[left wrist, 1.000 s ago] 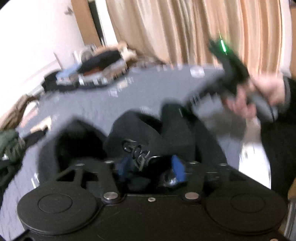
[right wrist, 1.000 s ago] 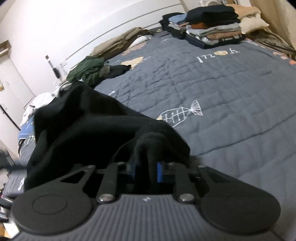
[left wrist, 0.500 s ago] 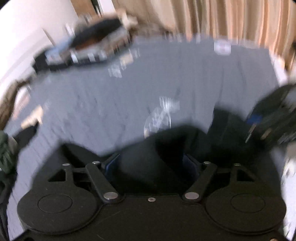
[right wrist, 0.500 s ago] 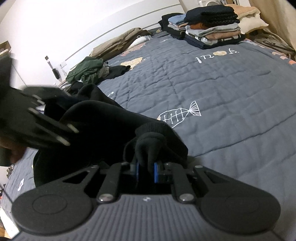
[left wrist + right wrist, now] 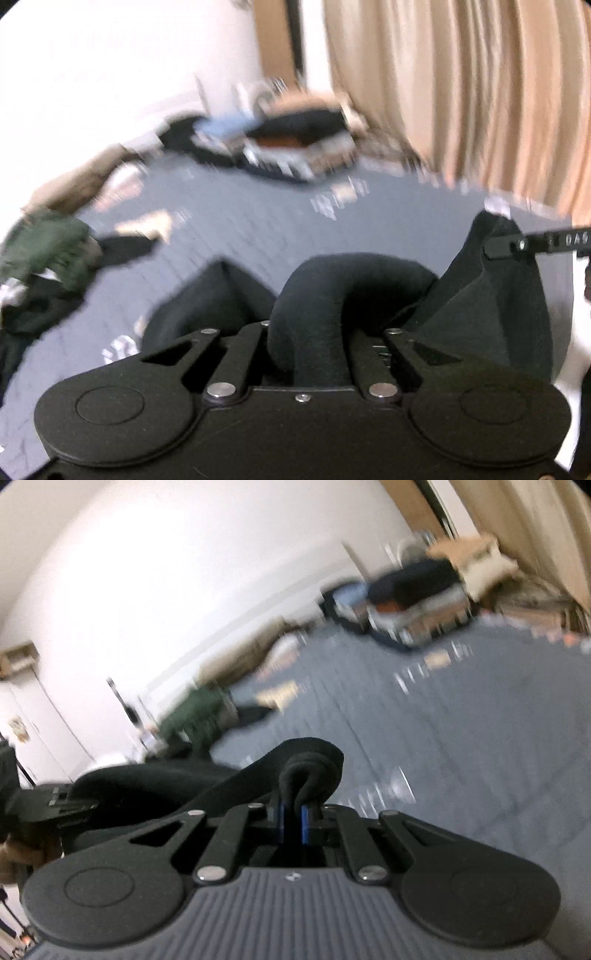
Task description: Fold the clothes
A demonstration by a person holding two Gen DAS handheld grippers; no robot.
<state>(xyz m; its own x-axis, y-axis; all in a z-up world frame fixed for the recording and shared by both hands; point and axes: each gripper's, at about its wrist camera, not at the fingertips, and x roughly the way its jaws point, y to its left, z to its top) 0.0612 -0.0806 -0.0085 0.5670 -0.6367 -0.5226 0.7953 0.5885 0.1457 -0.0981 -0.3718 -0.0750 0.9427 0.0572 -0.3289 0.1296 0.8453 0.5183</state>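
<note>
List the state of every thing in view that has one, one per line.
Left tool: shut on the black garment.
Right tool: shut on a bunched fold of it.
Black garment: lifted, slung between both tools.
Stack of clothes: folded, on the far bed.
Green garment: crumpled, unfolded.
Curtain: drawn.

Left wrist view: white letters "DAS", cut off at the frame edge, on a black bar at far right. White marks on the grey quilt too blurred to read. Right wrist view: no legible text; quilt print smeared.
</note>
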